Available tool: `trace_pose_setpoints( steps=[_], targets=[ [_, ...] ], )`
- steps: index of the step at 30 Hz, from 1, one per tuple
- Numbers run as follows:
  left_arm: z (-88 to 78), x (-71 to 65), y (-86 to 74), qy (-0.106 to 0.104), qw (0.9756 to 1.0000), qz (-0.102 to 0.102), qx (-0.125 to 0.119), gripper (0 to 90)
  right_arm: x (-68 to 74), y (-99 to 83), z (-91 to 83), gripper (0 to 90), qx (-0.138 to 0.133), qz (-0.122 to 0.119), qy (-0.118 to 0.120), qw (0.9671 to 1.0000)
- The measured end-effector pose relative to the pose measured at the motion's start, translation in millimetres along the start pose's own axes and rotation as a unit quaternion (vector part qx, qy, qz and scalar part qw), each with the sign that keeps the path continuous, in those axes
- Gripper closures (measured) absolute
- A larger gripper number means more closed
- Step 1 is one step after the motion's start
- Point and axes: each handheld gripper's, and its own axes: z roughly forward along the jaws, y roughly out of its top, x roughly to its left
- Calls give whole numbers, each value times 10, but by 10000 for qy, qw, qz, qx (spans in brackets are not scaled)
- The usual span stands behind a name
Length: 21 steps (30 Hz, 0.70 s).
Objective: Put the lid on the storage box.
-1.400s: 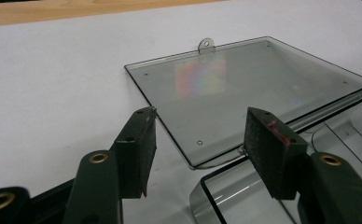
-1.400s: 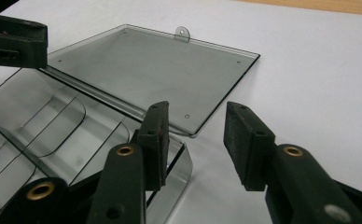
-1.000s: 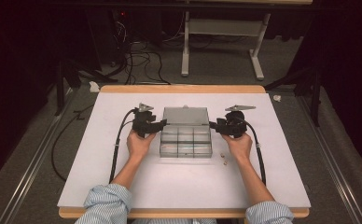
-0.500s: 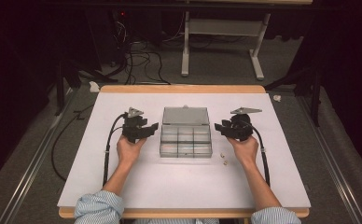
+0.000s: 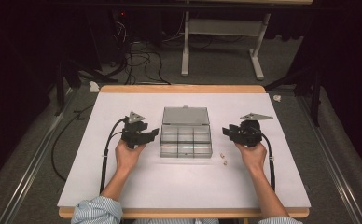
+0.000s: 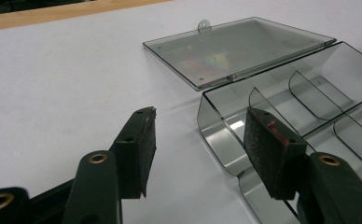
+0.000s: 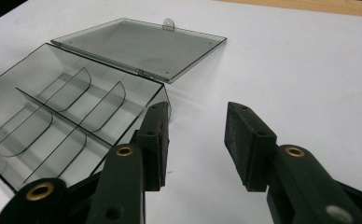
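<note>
- Clear smoky plastic compartment box (image 5: 186, 140) sits mid-table on the white table sheet (image 5: 184, 186), hinged lid (image 5: 185, 115) lying flat open behind it, compartments empty as far as I can see.
- Since a second ago both my hands have drawn outward; left gripper (image 5: 149, 136) and right gripper (image 5: 229, 132) now stand just off the box's two ends, touching nothing.
- Left jaws spread, nothing between. Right jaws have just been closing, a gap remains, nothing between.
- My reading: lid opening done, filling likely next.
- Two small pale pieces (image 5: 224, 158) lie near the box's right front corner.
- No brand, label or writing legible anywhere.
</note>
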Motion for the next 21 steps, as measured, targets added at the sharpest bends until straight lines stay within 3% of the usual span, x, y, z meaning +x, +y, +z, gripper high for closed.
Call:
trace_pose_setpoints(
  steps=[11,21],
  targets=[
    [-115,-46,-171,103,9999,92,41,440,3,-185,-113,640,90,-118,68,9999],
    [-178,-52,-402,184,9997,34,130,436,70,-376,-217,646,128,-138,171,9997]
  ],
)
